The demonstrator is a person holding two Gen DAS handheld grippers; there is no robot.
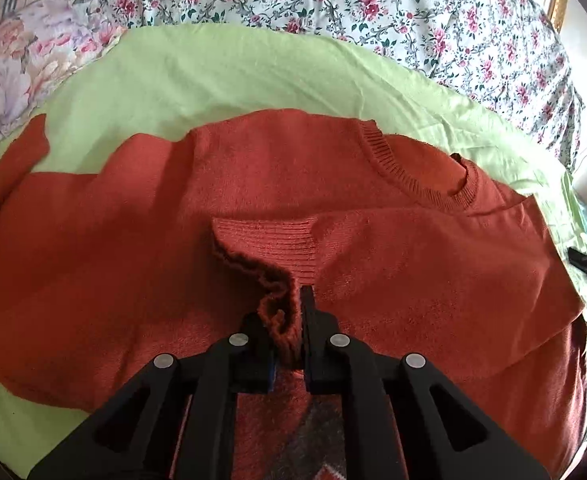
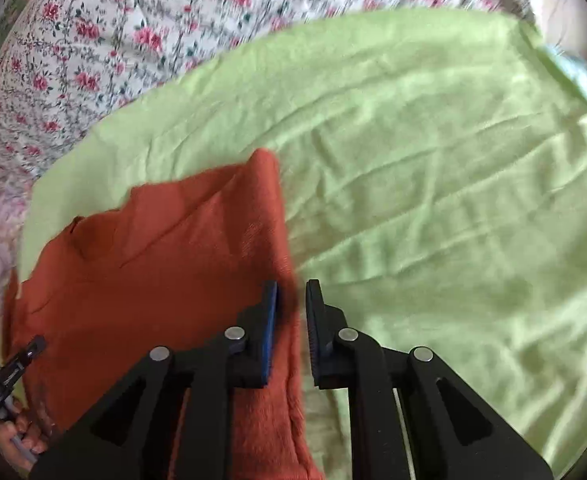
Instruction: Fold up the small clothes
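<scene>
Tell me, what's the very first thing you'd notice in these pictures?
The big rust-orange sweater spread on the light green sheet grabs the eye first. In the left view, the left tongs pinch its ribbed cuff, folded over the sweater's middle. Behind the sheet lies a bedspread with pink roses, and the right tongs hang open at the sweater's edge.

Floral-sheeted bed (image 1: 433, 20), green cloth (image 1: 213, 76) spread on it, rust sweater (image 1: 133, 240) on top
</scene>
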